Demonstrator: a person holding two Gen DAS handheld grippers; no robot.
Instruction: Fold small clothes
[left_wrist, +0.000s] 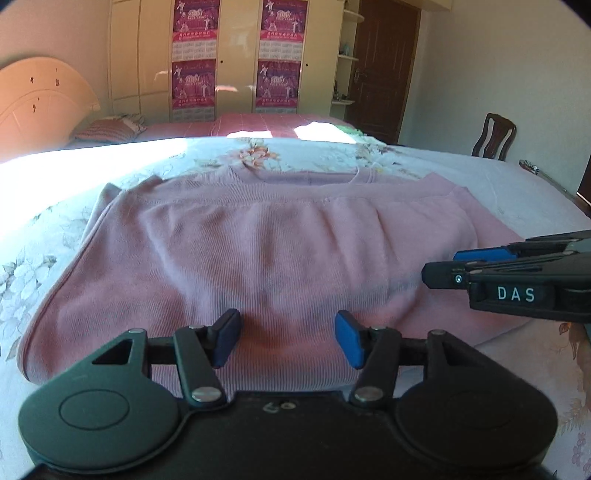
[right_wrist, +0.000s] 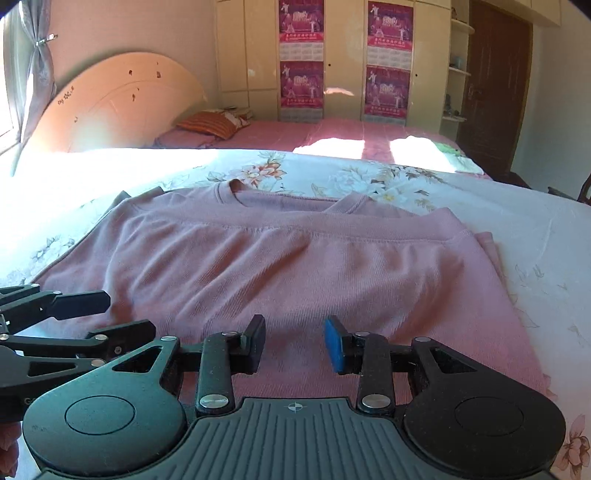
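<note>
A home bedroom: bed (right_wrist: 332, 136), headboard (right_wrist: 122, 107), wardrobe (right_wrist: 251, 55), pillow (right_wrist: 208, 125).

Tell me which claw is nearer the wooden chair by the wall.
Right. The right claw hangs over the pink top's edge on the side where the chair stands. The left claw hangs over the top's near hem, further from that side. Neither is close.

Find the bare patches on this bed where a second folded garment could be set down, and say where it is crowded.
Bare floral sheet lies right of the pink top, and a sunlit strip to its left. A narrower band runs beyond the neckline. The near edge is crowded: left gripper and right gripper hover there, both open.
</note>
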